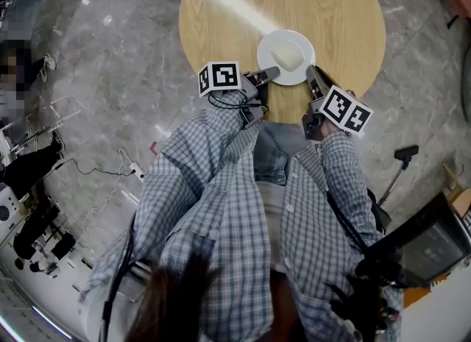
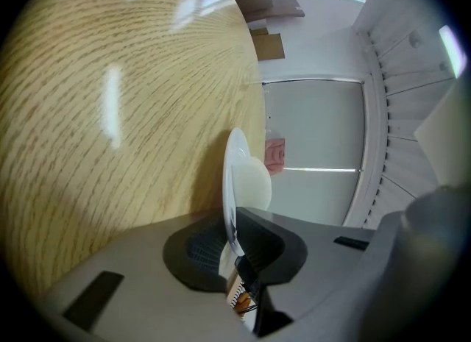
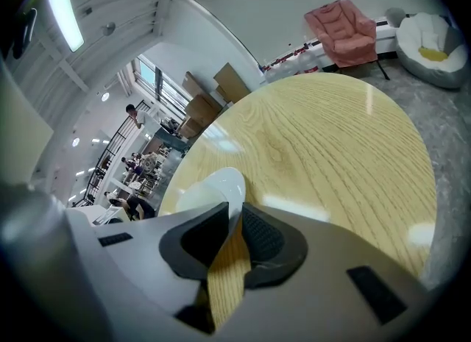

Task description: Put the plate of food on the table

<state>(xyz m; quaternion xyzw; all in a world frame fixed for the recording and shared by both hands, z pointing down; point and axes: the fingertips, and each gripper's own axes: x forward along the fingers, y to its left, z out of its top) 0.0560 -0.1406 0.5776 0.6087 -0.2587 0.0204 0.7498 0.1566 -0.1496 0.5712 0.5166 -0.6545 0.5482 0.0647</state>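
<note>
Head view: one plate (image 1: 273, 44), one table (image 1: 316, 2); left gripper (image 1: 273, 73), right gripper (image 1: 310, 73).

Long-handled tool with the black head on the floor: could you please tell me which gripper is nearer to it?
Right. The right gripper, clamped on the plate rim, is on the side of the long-handled tool. The left gripper grips the opposite rim, farther away.
</note>
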